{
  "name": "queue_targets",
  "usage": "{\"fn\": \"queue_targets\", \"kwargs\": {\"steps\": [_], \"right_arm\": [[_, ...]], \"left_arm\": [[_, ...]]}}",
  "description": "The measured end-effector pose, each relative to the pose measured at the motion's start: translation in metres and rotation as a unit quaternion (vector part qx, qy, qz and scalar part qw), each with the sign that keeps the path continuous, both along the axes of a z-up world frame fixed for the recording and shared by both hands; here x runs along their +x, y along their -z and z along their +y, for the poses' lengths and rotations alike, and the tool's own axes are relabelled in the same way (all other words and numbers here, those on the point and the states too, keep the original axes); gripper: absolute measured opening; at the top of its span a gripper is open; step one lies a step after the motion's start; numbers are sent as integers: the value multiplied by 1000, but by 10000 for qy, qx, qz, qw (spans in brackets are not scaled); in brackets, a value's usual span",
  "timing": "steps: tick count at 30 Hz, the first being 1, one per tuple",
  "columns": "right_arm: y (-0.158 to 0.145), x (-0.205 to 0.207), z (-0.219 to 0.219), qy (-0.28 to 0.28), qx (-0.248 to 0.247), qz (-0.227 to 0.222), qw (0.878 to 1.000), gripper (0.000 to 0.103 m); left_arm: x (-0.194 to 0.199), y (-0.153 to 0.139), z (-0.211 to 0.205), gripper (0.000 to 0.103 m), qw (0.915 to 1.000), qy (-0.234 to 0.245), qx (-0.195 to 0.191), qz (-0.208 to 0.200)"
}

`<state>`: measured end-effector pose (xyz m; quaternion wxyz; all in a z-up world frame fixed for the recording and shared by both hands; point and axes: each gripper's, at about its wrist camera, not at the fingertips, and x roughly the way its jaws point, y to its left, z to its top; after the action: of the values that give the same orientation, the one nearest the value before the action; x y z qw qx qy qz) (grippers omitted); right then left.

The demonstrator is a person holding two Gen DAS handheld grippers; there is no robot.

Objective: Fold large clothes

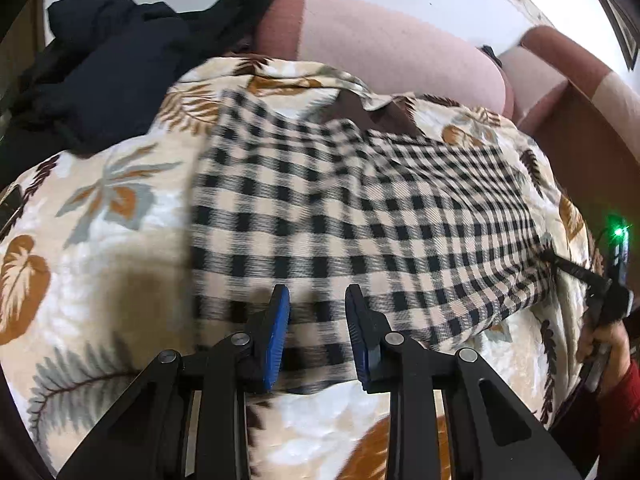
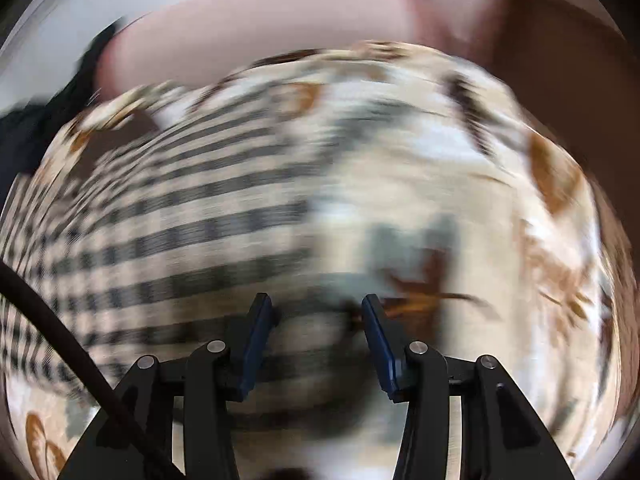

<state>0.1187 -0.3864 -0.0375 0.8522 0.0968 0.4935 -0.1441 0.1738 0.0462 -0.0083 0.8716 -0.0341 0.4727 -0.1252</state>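
Observation:
A beige-and-black checked garment (image 1: 360, 208) lies spread flat on a leaf-print blanket (image 1: 100, 240). My left gripper (image 1: 317, 292) hovers over the garment's near hem, open; checked cloth shows through the gap between its blue pads (image 1: 280, 332) but is not pinched. At the far right a hand (image 1: 604, 344) in a red sleeve holds my right gripper (image 1: 554, 257), whose tip is at the garment's right corner. The right wrist view is heavily blurred. There the right gripper (image 2: 316, 302) stands open above the garment's edge (image 2: 180, 220), where it meets the blanket (image 2: 460, 180).
A heap of dark navy and black clothes (image 1: 112, 68) sits at the back left of the bed. Pink cushions (image 1: 400, 48) line the far side, and a brown-and-pink one (image 1: 560, 52) lies at the right. A dark cable (image 2: 60, 320) crosses the lower left of the right wrist view.

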Motion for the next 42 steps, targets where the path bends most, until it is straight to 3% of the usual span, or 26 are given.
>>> {"fn": "queue_targets", "kwargs": {"steps": [3, 6, 8, 11, 13, 20, 25, 28, 32, 35, 37, 39, 41, 42], "right_arm": [[-3, -9, -31, 206, 311, -179, 9991, 51], [0, -1, -49, 168, 1084, -293, 9935, 55], [7, 11, -60, 74, 1795, -247, 9834, 65], [24, 34, -76, 28, 2697, -107, 9629, 67], [35, 54, -78, -22, 2988, -20, 9543, 67], [44, 99, -79, -753, 3510, -60, 9333, 76], [52, 121, -80, -1074, 3977, -92, 9112, 76], [60, 131, -79, -1148, 4191, -123, 9006, 76], [59, 136, -71, -1400, 4199, -130, 8966, 76], [59, 142, -59, -1560, 4160, -130, 8958, 76], [58, 143, -53, -1624, 4128, -139, 8961, 76], [58, 144, -47, -1676, 4075, -148, 8976, 76], [56, 145, -41, -1688, 3874, -102, 9063, 59], [57, 145, -38, -1710, 3879, -29, 9057, 27]], "left_arm": [[-8, 1, -26, 28, 9998, 153, 100, -77], [-22, -1, -65, 29, 9980, 431, 375, -288], [-31, 0, -91, 33, 9960, 678, 458, -368], [-46, 9, -146, 33, 9905, 1236, 467, -378], [-49, 17, -178, 33, 9871, 1504, 452, -309], [-44, 45, -281, 33, 9734, 2203, 566, -267], [-38, 54, -314, 35, 9663, 2496, 570, -268], [-39, 58, -329, 47, 9620, 2645, 582, -354], [-42, 63, -344, 57, 9566, 2798, 669, -465], [-43, 68, -352, 57, 9564, 2761, 812, -509], [-45, 71, -358, 50, 9573, 2663, 972, -561], [-44, 70, -357, 24, 9614, 2442, 1088, -646], [-36, 68, -353, 13, 9680, 2260, 928, -573], [-32, 65, -348, 11, 9729, 2141, 745, -456]]}}
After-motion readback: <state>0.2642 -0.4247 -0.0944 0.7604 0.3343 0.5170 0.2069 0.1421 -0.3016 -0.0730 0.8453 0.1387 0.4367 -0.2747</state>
